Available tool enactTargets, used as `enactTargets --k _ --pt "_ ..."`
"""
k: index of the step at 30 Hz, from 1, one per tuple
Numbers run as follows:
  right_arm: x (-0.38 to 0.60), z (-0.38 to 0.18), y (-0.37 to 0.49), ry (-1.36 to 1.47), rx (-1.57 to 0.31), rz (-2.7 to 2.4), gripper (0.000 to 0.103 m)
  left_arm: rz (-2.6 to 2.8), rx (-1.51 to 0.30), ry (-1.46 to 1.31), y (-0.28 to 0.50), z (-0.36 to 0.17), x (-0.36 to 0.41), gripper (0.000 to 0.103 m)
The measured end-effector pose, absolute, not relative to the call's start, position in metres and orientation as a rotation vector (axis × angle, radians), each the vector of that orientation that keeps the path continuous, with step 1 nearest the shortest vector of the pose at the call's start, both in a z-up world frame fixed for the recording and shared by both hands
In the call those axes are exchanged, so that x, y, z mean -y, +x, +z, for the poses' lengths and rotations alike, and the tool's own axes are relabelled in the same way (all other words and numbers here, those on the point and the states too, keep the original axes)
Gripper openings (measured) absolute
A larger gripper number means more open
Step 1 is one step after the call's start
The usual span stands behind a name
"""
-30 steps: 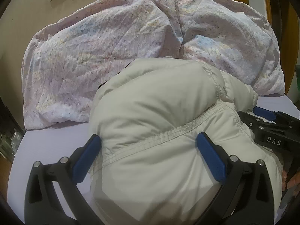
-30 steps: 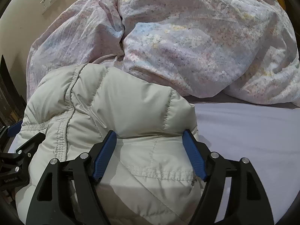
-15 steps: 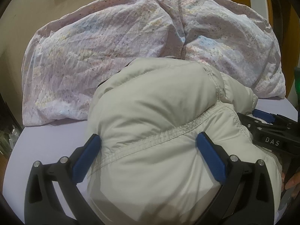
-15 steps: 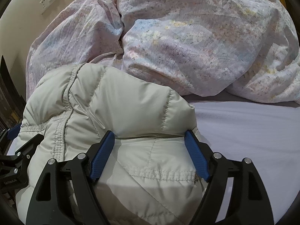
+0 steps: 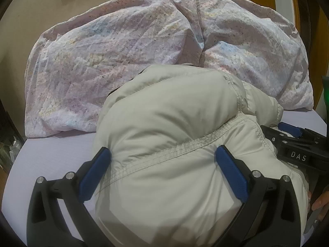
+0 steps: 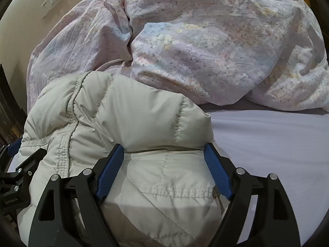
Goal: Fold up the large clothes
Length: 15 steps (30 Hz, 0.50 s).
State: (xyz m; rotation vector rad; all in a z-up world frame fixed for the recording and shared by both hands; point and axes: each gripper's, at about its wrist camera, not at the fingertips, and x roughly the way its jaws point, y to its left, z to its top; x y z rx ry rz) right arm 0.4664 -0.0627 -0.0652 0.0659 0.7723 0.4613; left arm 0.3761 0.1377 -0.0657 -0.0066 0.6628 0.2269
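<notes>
Across the lower half of both wrist views lies the puffy beige jacket (image 5: 176, 144), bundled into a rounded mound on the lavender bed sheet (image 5: 53, 152). In the left wrist view, my left gripper (image 5: 162, 162) fills the bottom of the frame with its jaws spread wide; the blue pads (image 5: 231, 175) straddle the mound, one at each flank, along a stitched seam. The fabric bulges against the pads, but I cannot tell whether they press on it. At the right edge of that frame, my right gripper (image 5: 287, 131) reaches onto the jacket's right side, and fingers of my hand (image 5: 320, 203) show at lower right.

In the right wrist view, the right gripper (image 6: 164, 164) sits at bottom centre. Its jaws have just been opening and now stand wide, with a quilted panel of the jacket (image 6: 127, 119) between them; the right pad sits at the panel's outer edge. At the left edge of this frame the left gripper (image 6: 20, 164) rests against the jacket's far side.

Behind the jacket, a rumpled floral duvet (image 6: 216, 47) fills the upper part of both frames. A wall switch plate (image 6: 52, 1) appears at upper left.
</notes>
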Motion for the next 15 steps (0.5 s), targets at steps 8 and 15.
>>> enactTargets --k 8,15 --pt "0.089 -0.058 0.448 0.132 -0.838 0.427 0.097 0.246 -0.644 -0.047 0.352 -0.055 -0.142 0.101" --pt "0.103 -0.045 0.409 0.111 -0.837 0.423 0.097 0.270 -0.634 -0.036 0.317 -0.047 -0.130 0.101"
